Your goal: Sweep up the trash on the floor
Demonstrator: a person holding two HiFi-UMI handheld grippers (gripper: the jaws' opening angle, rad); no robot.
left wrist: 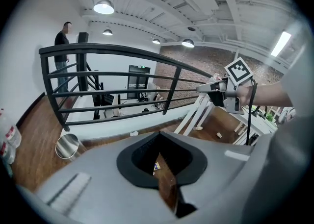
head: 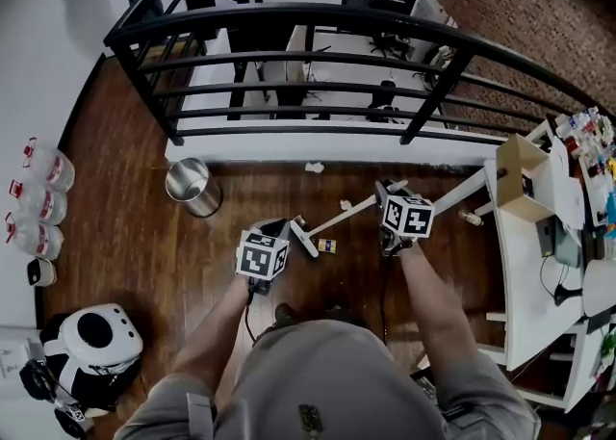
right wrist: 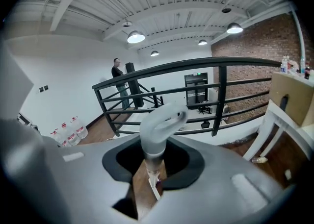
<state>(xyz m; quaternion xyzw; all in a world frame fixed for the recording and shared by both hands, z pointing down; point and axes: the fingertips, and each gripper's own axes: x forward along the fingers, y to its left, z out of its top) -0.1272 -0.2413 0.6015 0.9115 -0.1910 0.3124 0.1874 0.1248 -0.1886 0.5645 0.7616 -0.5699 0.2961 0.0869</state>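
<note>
My right gripper (head: 387,199) (right wrist: 153,169) is shut on a broom handle (right wrist: 156,135), pale grey with a hooked end. The handle slants down to the white broom head (head: 304,238) on the wooden floor. My left gripper (head: 276,232) (left wrist: 163,171) hangs just left of the broom head, jaws shut, and I see nothing between them. A small printed box (head: 327,246) (left wrist: 156,166) lies beside the broom head. Other scraps on the floor are a crumpled paper (head: 315,168) by the ledge, a pale piece (head: 346,204) and another piece (head: 471,218) near the table leg.
A shiny metal bin (head: 192,186) stands on the floor at left. A black railing (head: 289,63) closes off the far side. A white table (head: 520,265) with a cardboard box (head: 525,178) fills the right. Water jugs (head: 38,197) line the left wall.
</note>
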